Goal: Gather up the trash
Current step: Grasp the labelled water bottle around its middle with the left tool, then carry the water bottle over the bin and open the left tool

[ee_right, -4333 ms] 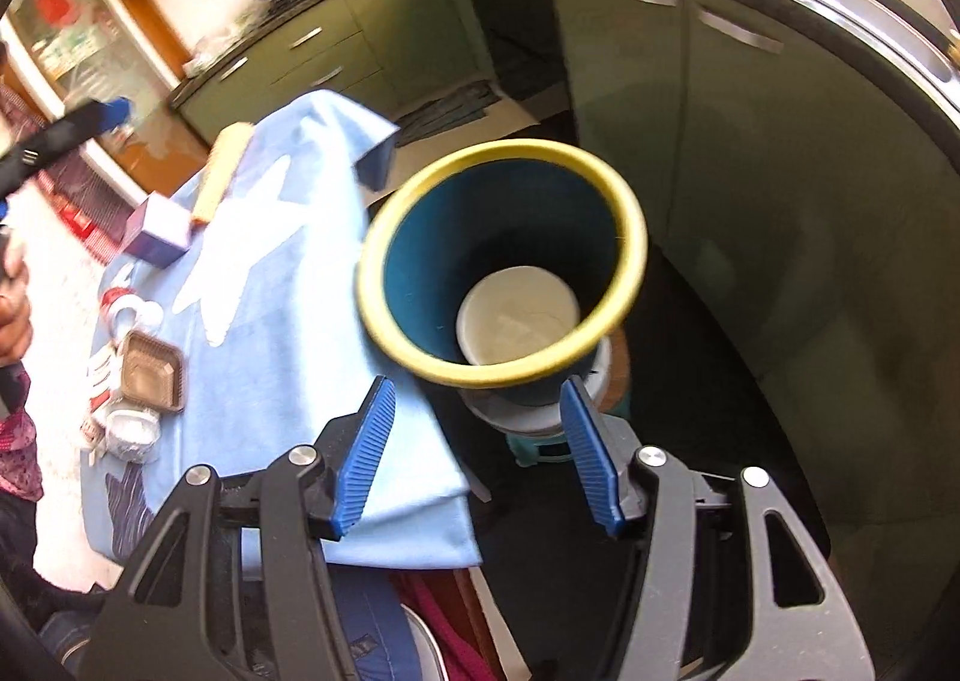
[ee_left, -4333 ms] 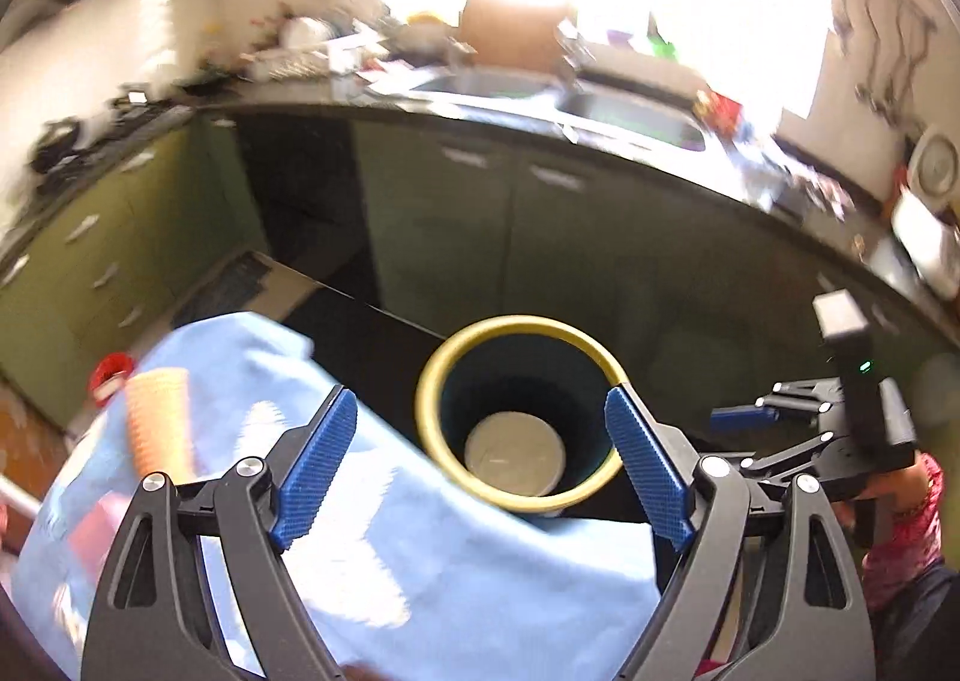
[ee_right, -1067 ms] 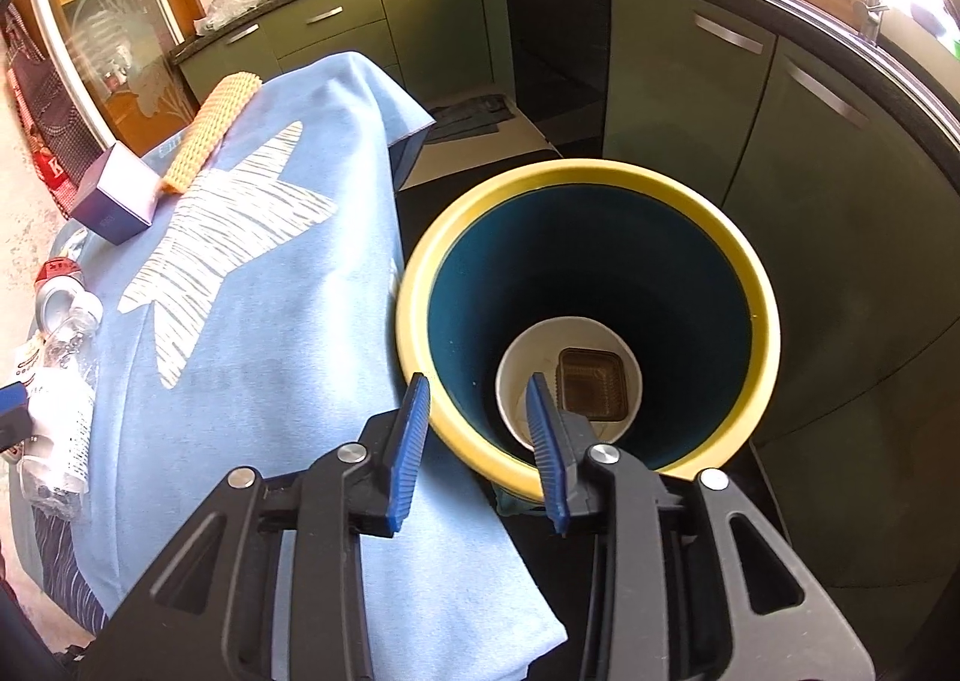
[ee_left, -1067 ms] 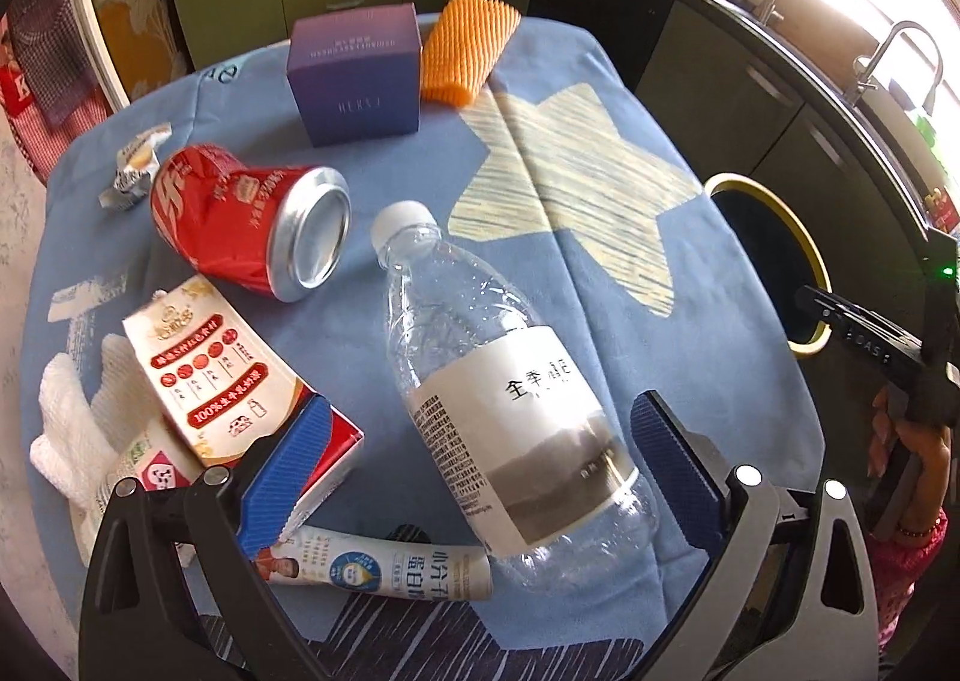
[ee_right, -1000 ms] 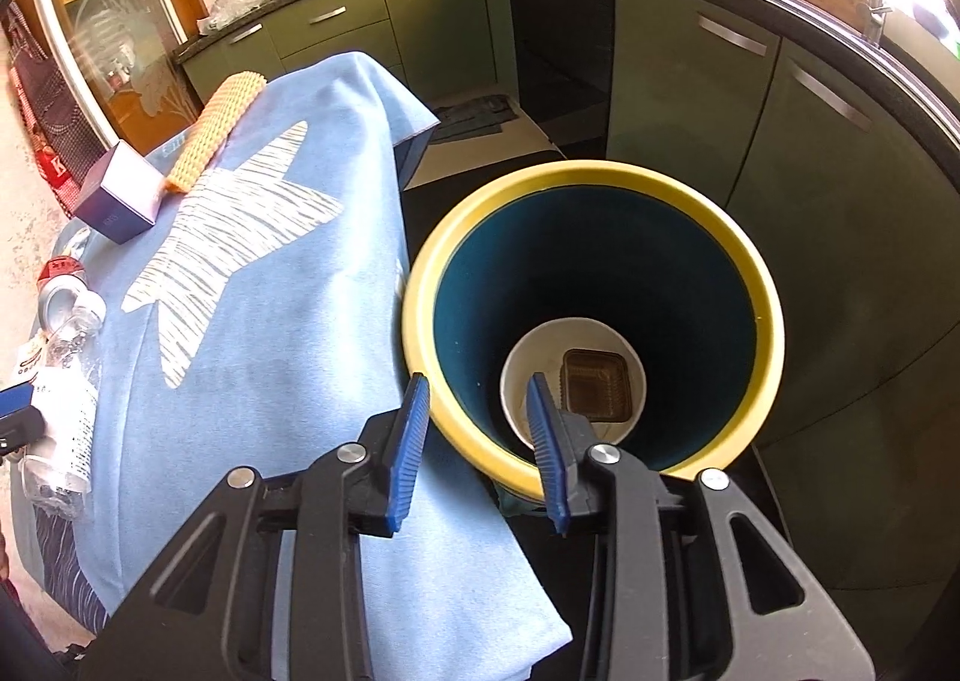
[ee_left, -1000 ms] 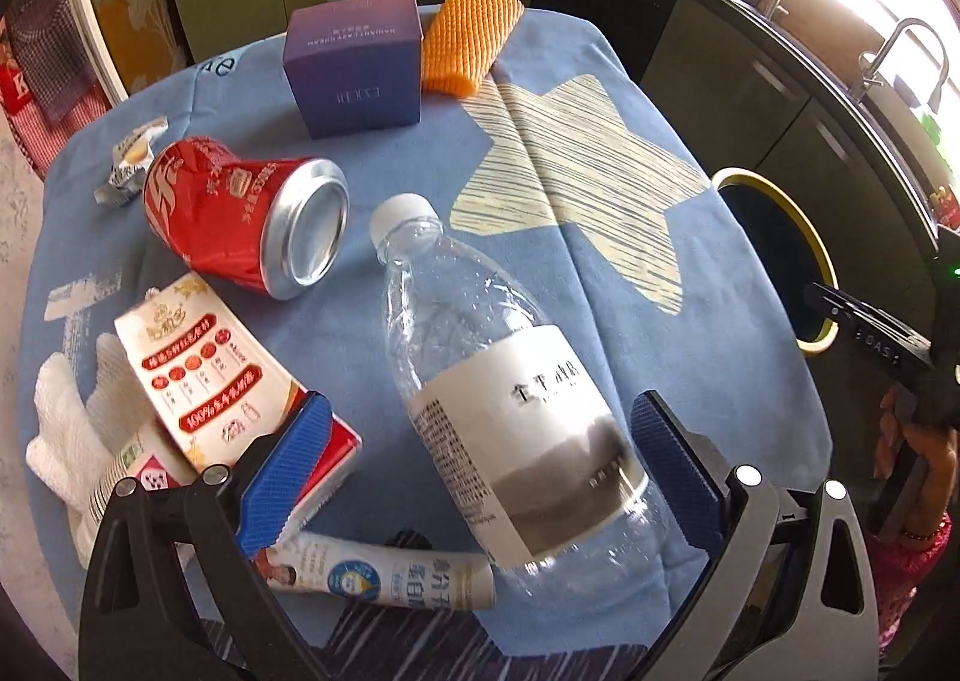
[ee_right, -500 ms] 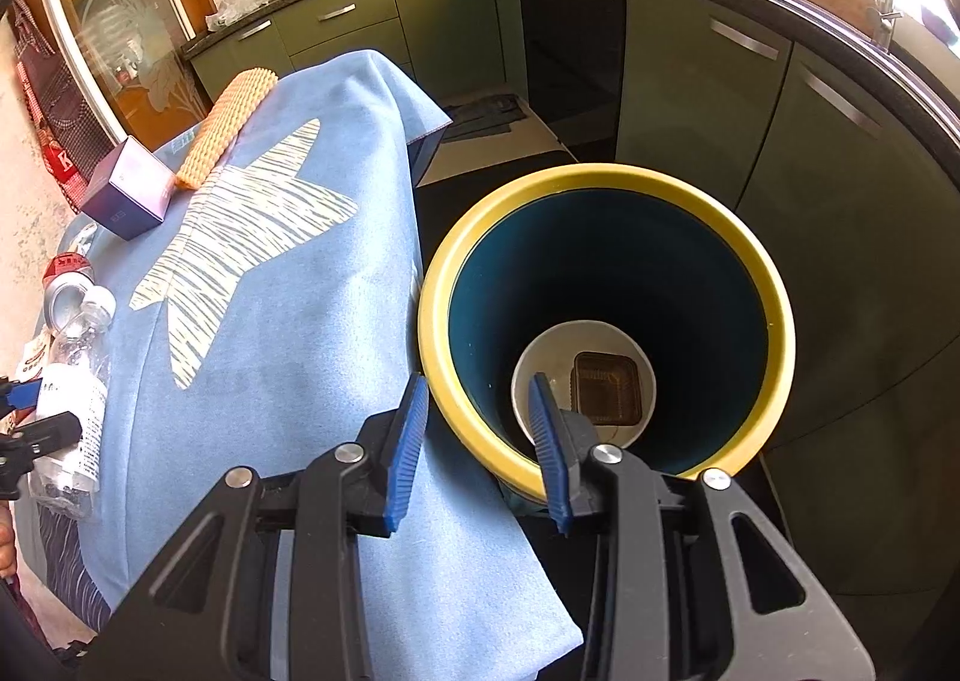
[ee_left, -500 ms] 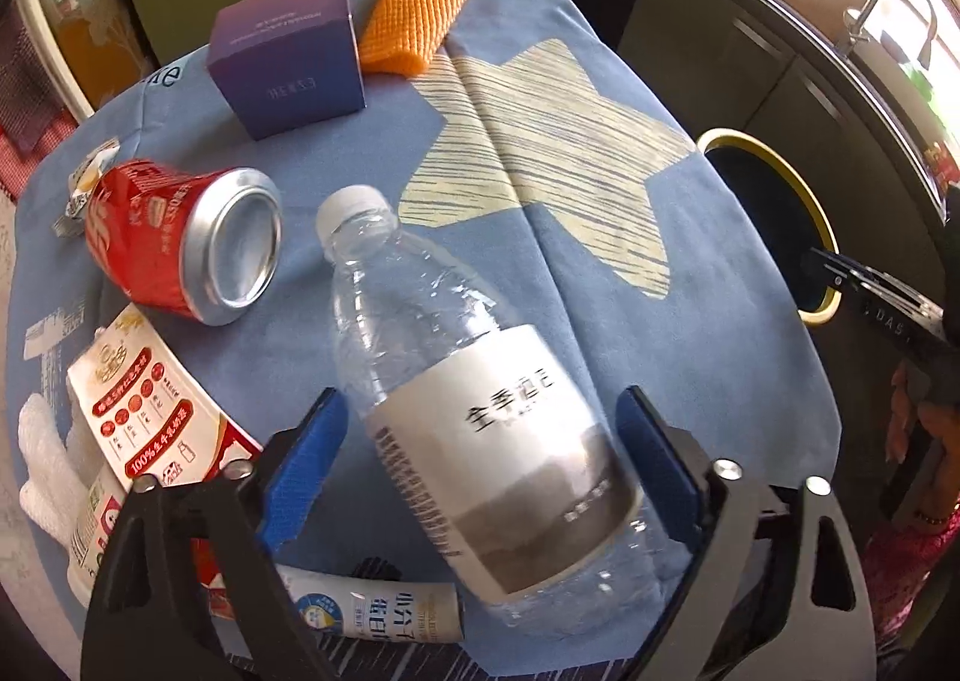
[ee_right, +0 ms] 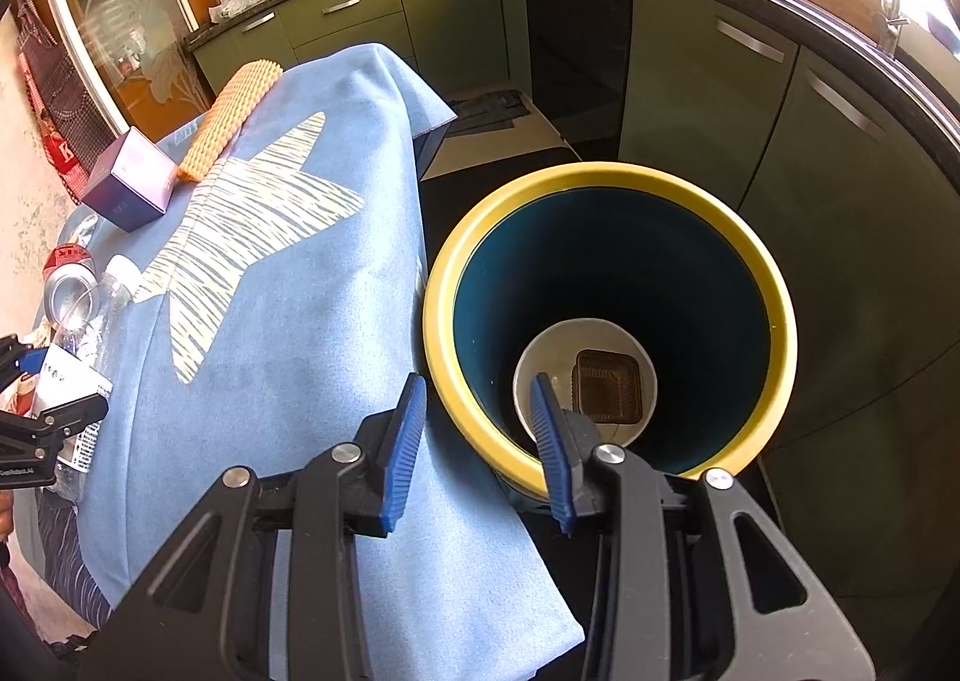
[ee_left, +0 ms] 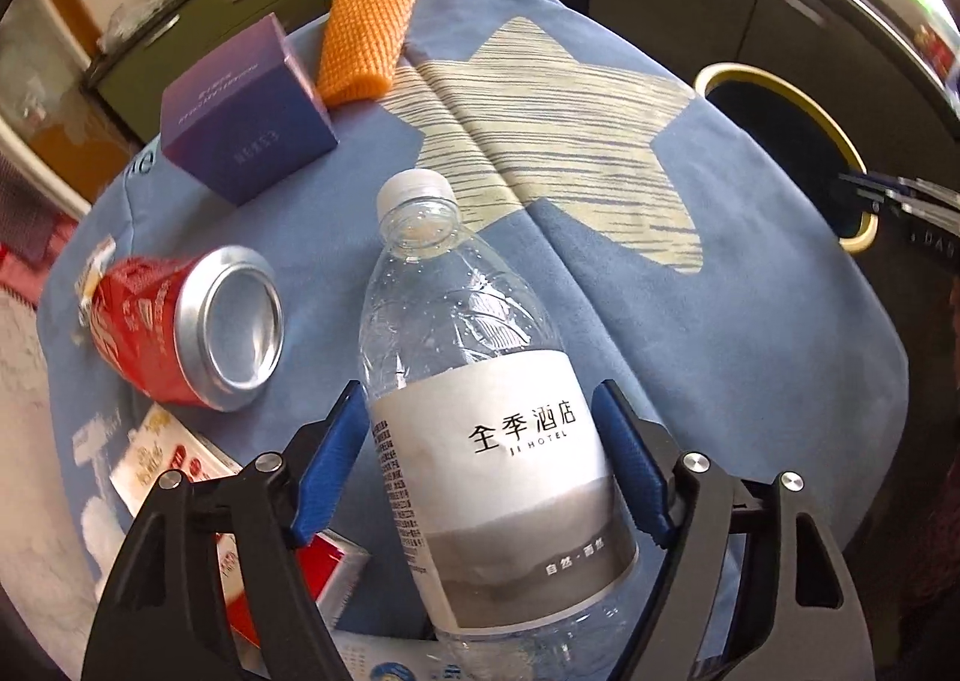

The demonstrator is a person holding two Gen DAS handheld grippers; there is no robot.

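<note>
- Clear plastic bottle (ee_left: 480,417), white-capped, lies on the blue tablecloth (ee_left: 750,321) at lower centre of the left wrist view, its labelled body between the blue pads.
- Left gripper (ee_left: 483,465): jaws have just been closing around the bottle; contact cannot be told.
- Right gripper (ee_right: 477,447): jaws narrow, empty, over the yellow-rimmed bin (ee_right: 780,321) at lower centre.

The clear bottle (ee_left: 480,411) has a label (ee_left: 510,477) reading "全季酒店 JI HOTEL".
</note>
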